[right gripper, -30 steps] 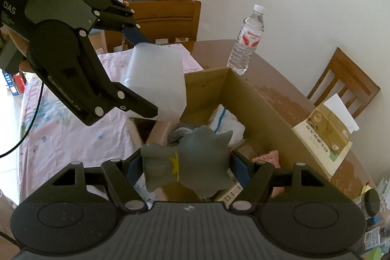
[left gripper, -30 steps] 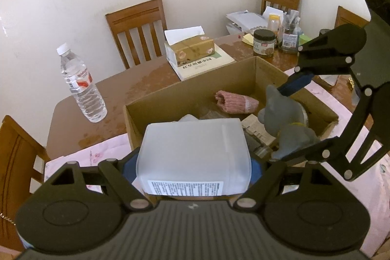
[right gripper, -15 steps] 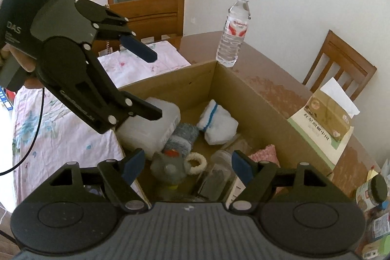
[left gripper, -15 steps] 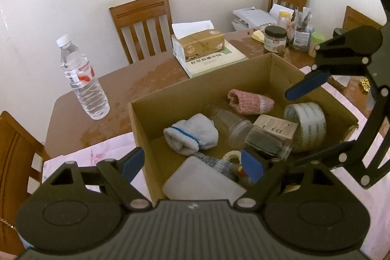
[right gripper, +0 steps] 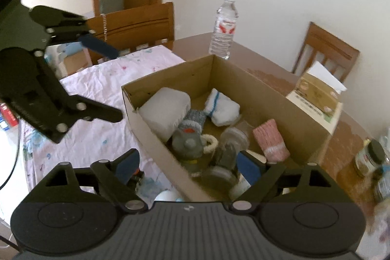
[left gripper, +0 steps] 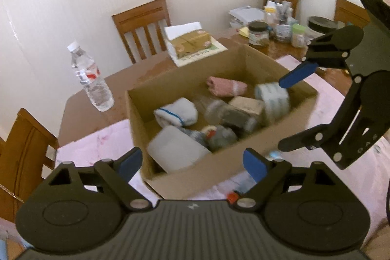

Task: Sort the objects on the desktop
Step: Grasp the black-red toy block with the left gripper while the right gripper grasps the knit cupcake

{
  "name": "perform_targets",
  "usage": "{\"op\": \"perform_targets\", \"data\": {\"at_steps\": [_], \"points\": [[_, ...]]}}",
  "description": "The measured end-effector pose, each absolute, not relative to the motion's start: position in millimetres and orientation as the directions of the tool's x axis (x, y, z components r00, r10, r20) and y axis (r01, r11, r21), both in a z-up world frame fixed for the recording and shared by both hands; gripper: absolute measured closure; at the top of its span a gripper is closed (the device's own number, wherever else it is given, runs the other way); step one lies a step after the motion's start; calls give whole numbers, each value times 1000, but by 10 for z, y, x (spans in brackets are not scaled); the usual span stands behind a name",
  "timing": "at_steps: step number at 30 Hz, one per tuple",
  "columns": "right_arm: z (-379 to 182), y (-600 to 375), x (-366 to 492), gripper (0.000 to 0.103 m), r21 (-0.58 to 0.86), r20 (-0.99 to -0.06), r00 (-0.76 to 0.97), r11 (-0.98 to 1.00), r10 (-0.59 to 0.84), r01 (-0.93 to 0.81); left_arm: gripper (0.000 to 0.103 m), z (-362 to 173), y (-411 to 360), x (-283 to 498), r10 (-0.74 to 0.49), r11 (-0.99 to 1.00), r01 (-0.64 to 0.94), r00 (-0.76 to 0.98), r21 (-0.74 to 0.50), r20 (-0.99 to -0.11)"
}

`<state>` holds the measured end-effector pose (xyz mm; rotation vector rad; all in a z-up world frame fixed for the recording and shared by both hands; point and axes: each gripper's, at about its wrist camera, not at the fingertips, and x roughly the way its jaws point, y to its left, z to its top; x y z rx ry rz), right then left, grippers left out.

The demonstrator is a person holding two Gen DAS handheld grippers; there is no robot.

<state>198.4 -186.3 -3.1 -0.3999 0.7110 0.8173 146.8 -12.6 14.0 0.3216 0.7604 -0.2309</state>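
Observation:
A cardboard box [left gripper: 258,150] [right gripper: 156,135] stands on the table. In it lie a translucent plastic container [left gripper: 174,149] [right gripper: 165,111], a grey toy [left gripper: 220,138] [right gripper: 189,144], a white sock [left gripper: 176,112] [right gripper: 223,107], a pink sock [left gripper: 225,87] [right gripper: 270,140], a tape roll [left gripper: 274,95] and a clear jar [right gripper: 232,140]. My left gripper [left gripper: 192,163] is open and empty above the box's near wall. My right gripper [right gripper: 187,166] is open and empty over the box's near corner. Each gripper shows in the other's view, open.
A water bottle [left gripper: 91,79] [right gripper: 224,26] stands beyond the box. A tissue box on a book [left gripper: 192,45] [right gripper: 319,94] lies on the wooden table. Jars and papers [left gripper: 273,26] crowd the far end. Wooden chairs [left gripper: 143,26] ring the table. A pink cloth [right gripper: 97,128] covers the near side.
Both grippers opened and dropped their loads into the box: the plastic container from the left, the grey toy from the right. Both have since pulled back and up from the box.

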Motion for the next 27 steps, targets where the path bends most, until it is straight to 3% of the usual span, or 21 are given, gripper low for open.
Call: {"op": "perform_targets", "data": {"at_steps": [8, 27], "points": [[-202, -2001, 1511, 12, -62, -713, 548, 740, 437, -670, 13, -52, -227, 1224, -132, 899, 387, 683, 203, -718], [-787, -1781, 799, 11, 89, -749, 654, 994, 106, -59, 13, -708, 9, 1214, -310, 734, 654, 561, 182, -768]]}}
